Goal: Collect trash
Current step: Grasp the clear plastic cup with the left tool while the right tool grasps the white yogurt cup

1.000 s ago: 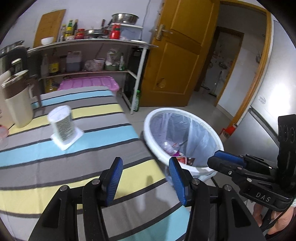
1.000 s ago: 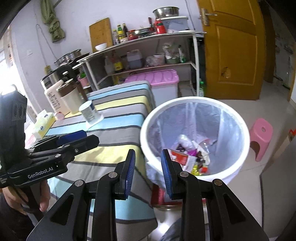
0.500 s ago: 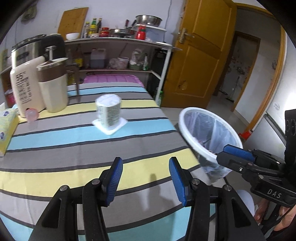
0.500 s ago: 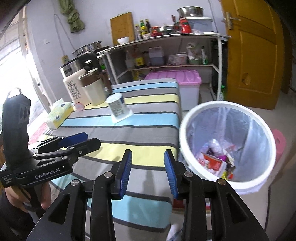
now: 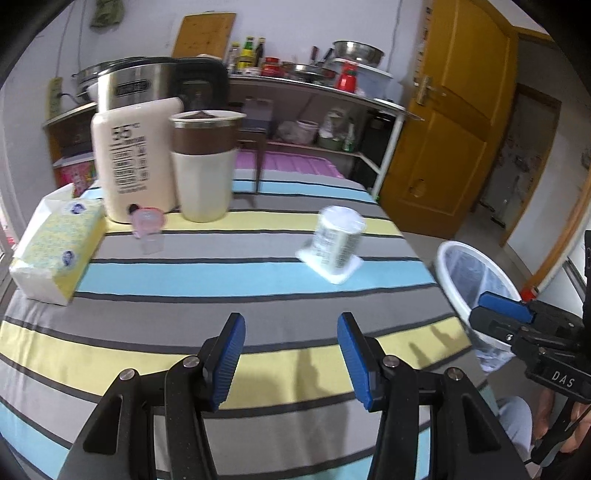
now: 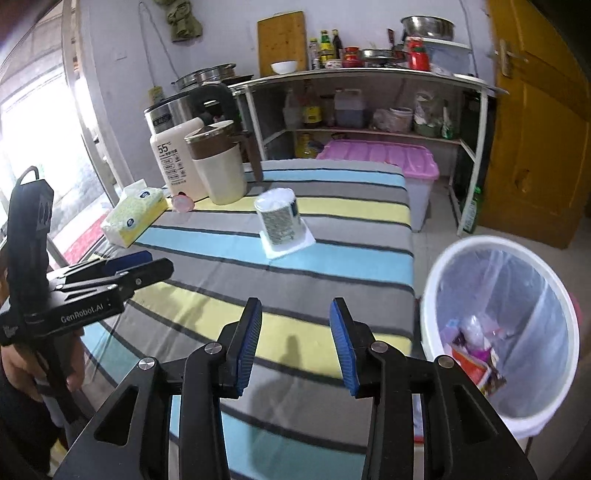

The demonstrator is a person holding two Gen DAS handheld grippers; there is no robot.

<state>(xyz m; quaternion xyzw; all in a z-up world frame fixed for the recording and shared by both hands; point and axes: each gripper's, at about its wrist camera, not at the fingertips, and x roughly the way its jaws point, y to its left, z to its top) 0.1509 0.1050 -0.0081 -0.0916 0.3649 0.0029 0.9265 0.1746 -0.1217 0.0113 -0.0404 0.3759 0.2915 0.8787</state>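
On the striped tabletop point(image 6: 207, 306), at twelve o'clock from right claw point(image 6: 295, 341): upturned cup point(image 6: 279, 219) on white square, long axis upright, well apart. Right claw empty, jaws opening; left claw point(image 5: 290, 356) spread, empty, cup point(image 5: 338, 240) at one o'clock. Neither plainly nearer. Lined bin point(image 6: 439, 291) at three o'clock, beside tabletop edge.

A home kitchen: a shelf point(image 6: 369, 79) of sauce bottles point(image 6: 325, 46) and a steel bowl point(image 6: 427, 26), beside a wooden door point(image 6: 535, 122).
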